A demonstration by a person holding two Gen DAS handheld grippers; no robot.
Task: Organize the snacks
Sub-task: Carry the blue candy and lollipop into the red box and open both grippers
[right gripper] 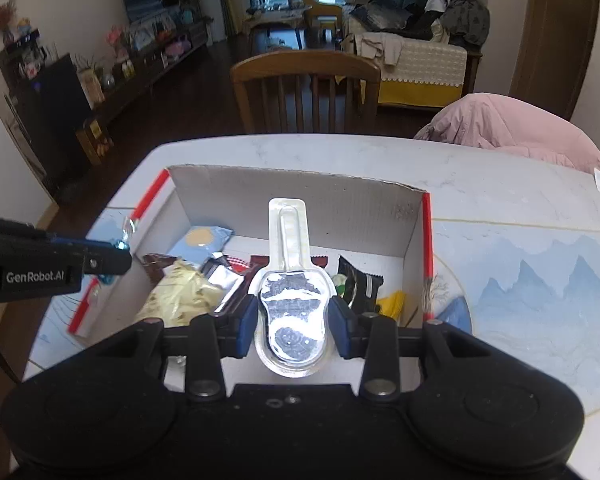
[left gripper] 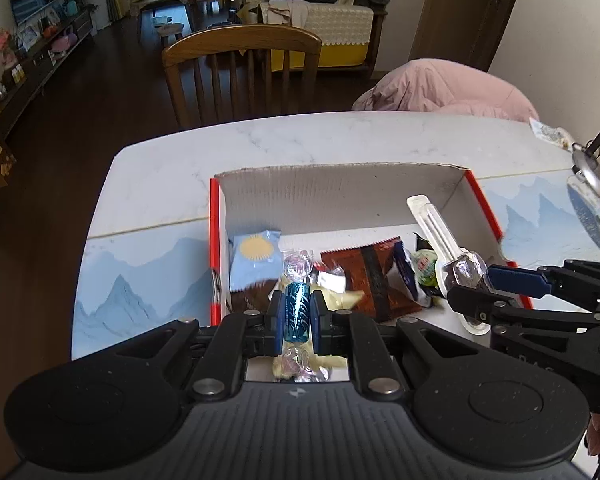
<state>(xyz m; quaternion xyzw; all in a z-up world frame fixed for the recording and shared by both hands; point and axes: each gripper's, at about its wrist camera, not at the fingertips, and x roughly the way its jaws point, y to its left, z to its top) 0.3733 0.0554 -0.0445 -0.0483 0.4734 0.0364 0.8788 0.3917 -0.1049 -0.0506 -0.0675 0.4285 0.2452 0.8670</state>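
A red-edged cardboard box (left gripper: 340,196) sits on the table and holds several snacks: a light-blue packet with a yellow sun (left gripper: 255,258), a brown packet (left gripper: 374,280) and a small green jelly cup (left gripper: 425,268). My left gripper (left gripper: 297,312) is shut on a teal twist-wrapped candy (left gripper: 297,310) above the box's near left part. My right gripper (right gripper: 293,314) is shut on a clear spoon-shaped foil-lidded snack pack (right gripper: 290,280), handle pointing forward over the box (right gripper: 300,184). The right gripper also shows in the left wrist view (left gripper: 470,284). A crumpled yellow wrapper (right gripper: 180,294) lies inside the box.
A wooden chair (left gripper: 242,76) stands at the table's far edge. A pink padded garment (left gripper: 444,88) lies at the far right. A placemat with blue mountains (right gripper: 540,292) covers the table beside the box. A silver object (left gripper: 592,172) lies at the right edge.
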